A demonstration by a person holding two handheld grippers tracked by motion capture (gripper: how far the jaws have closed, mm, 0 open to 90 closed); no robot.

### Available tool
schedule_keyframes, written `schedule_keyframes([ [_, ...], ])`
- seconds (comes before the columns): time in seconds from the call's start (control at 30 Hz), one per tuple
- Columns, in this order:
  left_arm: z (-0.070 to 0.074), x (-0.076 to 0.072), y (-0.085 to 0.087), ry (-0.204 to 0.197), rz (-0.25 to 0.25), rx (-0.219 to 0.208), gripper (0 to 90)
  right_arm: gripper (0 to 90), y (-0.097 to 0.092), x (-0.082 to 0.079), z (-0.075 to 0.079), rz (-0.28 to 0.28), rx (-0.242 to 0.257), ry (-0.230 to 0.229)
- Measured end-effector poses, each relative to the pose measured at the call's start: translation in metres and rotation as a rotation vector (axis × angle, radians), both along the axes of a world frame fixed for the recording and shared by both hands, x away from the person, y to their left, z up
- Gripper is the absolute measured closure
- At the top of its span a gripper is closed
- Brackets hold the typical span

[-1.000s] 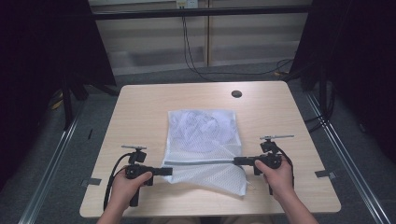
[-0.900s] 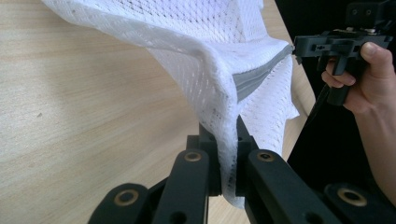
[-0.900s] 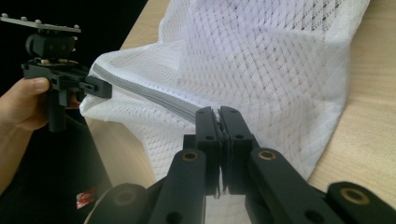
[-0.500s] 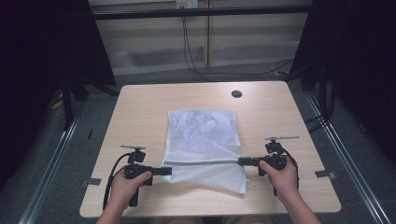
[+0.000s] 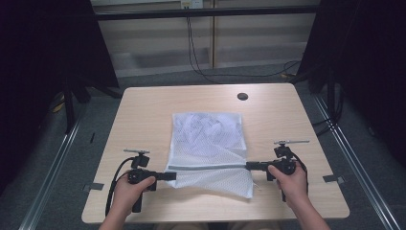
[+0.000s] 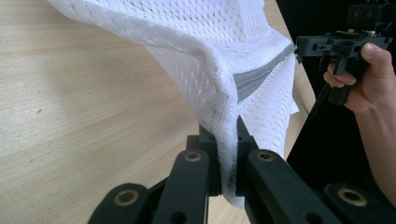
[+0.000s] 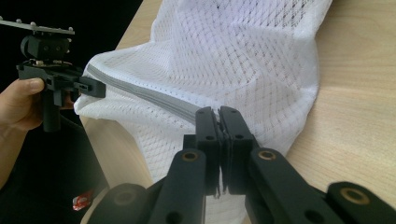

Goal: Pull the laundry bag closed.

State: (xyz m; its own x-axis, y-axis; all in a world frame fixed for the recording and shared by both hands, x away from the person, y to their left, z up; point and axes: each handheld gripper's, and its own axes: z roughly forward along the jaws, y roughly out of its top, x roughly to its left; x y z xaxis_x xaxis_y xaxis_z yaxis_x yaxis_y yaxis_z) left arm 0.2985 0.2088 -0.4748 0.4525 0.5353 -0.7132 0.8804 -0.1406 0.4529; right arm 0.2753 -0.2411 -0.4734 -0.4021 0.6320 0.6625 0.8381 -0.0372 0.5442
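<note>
Your left tool [image 6: 227,154] is pinching the white mesh bag [image 5: 210,148] at one end of its grey zipper band [image 5: 206,166], and your right tool [image 7: 218,135] is clamped on the opposite end. Between the two tools the band runs taut and straight. Beyond them, the rest of the bag lies on the worktop [image 5: 143,115], reaching away from you.

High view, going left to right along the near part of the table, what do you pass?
Left hand → left gripper → white mesh bag → right gripper → right hand.
</note>
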Motion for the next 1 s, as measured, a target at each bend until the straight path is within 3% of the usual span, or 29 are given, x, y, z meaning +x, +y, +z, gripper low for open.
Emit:
schedule_keyframes([
  [0.23, 0.001, -0.002, 0.001, 0.016, 0.02, -0.006, 88.8, 87.5, -0.003, -0.001, -0.001, -0.003, 0.004, 0.005],
  [0.33, 0.001, -0.001, 0.003, -0.002, 0.005, 0.001, 88.8, 87.5, -0.002, 0.0, -0.002, 0.001, 0.001, 0.005],
  [0.63, 0.001, -0.002, 0.003, 0.013, 0.017, -0.008, 88.7, 87.5, -0.007, 0.0, -0.001, -0.005, 0.004, 0.008],
  [1.0, 0.001, -0.001, 0.006, 0.005, 0.011, -0.008, 88.7, 87.6, -0.013, -0.002, 0.0, -0.022, -0.012, 0.0],
])
